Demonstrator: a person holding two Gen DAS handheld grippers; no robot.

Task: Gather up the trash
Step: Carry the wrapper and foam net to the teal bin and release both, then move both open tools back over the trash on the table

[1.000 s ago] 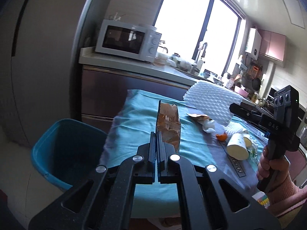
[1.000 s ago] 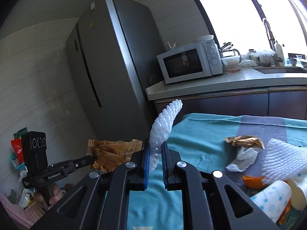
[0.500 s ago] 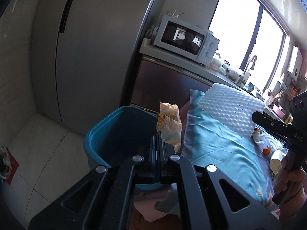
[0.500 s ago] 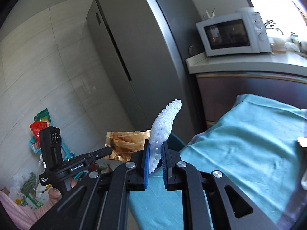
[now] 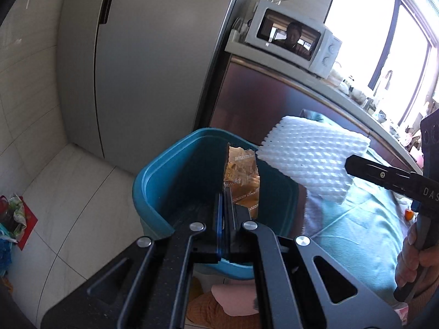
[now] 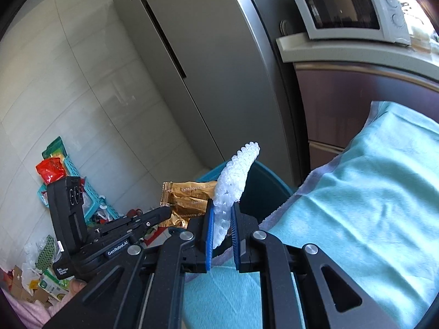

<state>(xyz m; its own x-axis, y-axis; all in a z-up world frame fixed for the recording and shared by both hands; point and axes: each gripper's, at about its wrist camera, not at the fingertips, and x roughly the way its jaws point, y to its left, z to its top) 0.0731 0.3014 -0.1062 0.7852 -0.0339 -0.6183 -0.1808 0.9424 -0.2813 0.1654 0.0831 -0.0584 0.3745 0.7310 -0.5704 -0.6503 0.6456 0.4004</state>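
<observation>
Left wrist view: left claw point(image 5: 225, 200) closed on gold snack wrapper point(image 5: 242, 176), held upright over the open teal bin point(image 5: 153, 183). White foam net point(image 5: 312, 161) hangs just right, above the bin's rim.

Right wrist view: right claw point(image 6: 221, 219) pinches foam net point(image 6: 234, 175) between blue pads; wrapper point(image 6: 186, 198) beside it; teal-clothed worktop point(image 6: 356, 192) right.

Glossy gold foil wrapper point(image 5: 242, 181), white foam netting point(image 5: 310, 159), smooth teal plastic bin point(image 5: 153, 181), matt cloth point(image 6: 370, 197).
</observation>
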